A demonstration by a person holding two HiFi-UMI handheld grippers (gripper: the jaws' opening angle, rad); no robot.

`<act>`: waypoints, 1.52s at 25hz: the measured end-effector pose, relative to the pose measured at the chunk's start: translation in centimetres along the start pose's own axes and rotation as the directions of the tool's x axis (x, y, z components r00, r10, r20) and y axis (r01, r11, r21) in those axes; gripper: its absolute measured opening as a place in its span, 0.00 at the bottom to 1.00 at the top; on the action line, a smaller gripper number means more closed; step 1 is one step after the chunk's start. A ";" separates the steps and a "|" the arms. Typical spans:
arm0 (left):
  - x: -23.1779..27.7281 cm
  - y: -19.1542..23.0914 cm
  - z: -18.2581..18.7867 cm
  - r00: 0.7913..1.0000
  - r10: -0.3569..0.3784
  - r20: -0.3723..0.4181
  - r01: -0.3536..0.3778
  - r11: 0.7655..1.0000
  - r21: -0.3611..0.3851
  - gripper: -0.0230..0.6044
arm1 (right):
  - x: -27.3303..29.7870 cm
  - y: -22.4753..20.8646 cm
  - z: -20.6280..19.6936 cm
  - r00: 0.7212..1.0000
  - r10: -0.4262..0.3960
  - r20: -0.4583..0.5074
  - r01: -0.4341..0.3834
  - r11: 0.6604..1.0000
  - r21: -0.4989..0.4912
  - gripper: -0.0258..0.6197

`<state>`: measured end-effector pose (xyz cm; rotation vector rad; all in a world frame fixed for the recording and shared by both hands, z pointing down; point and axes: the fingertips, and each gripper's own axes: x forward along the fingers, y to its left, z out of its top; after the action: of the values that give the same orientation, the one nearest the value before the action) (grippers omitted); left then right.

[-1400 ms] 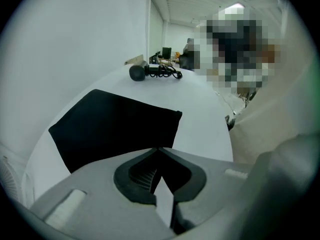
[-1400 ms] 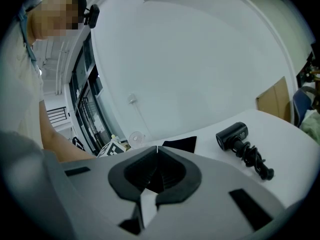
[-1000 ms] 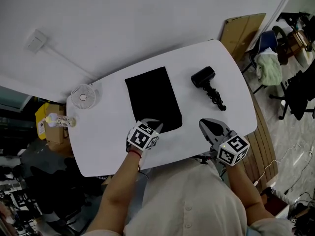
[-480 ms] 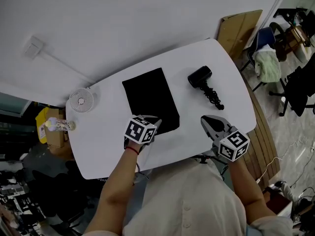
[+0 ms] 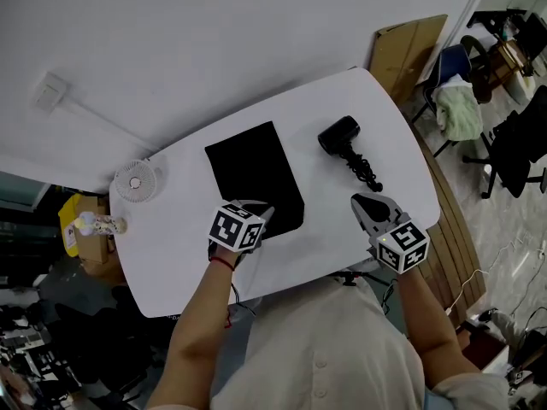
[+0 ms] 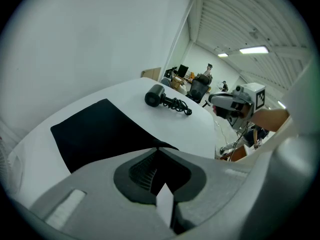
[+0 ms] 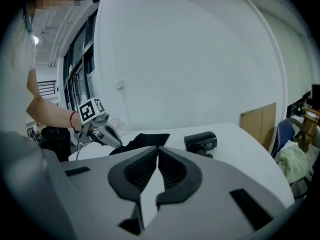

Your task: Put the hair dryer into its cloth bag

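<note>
The black cloth bag (image 5: 252, 173) lies flat on the white table (image 5: 171, 254), and its near edge is drawn up to my left gripper (image 5: 263, 214). In the left gripper view the jaws (image 6: 159, 149) are shut on that edge of the bag (image 6: 95, 129). The black hair dryer (image 5: 340, 135) lies to the bag's right with its coiled cord (image 5: 365, 173) trailing toward me. My right gripper (image 5: 369, 202) hovers shut and empty just short of the cord. In the right gripper view, past its jaws (image 7: 158, 149), are the dryer (image 7: 201, 141), the bag (image 7: 147, 139) and the left gripper (image 7: 119, 144).
A small white fan (image 5: 134, 180) stands at the table's far left corner. Cardboard (image 5: 408, 54) leans by the wall at the right, with chairs and cloth (image 5: 457, 114) beyond the table's right edge. Boxes and clutter (image 5: 81, 229) sit on the floor to the left.
My left gripper has risen slightly with the bag's near edge. My right gripper has moved a little toward the dryer's cord. Bag and dryer otherwise lie as before.
</note>
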<state>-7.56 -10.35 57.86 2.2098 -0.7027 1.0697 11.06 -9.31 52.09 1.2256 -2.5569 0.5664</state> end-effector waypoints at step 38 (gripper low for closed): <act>-0.1 -0.6 1.0 0.995 -0.061 0.080 0.068 0.995 -0.080 0.06 | 5.7 -10.8 -5.4 0.925 -0.230 -0.301 0.182 0.967 -0.180 0.48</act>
<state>-6.70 -10.61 57.14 2.1975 -0.6910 0.9116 16.37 -17.00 61.65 1.2197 -2.1287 0.4733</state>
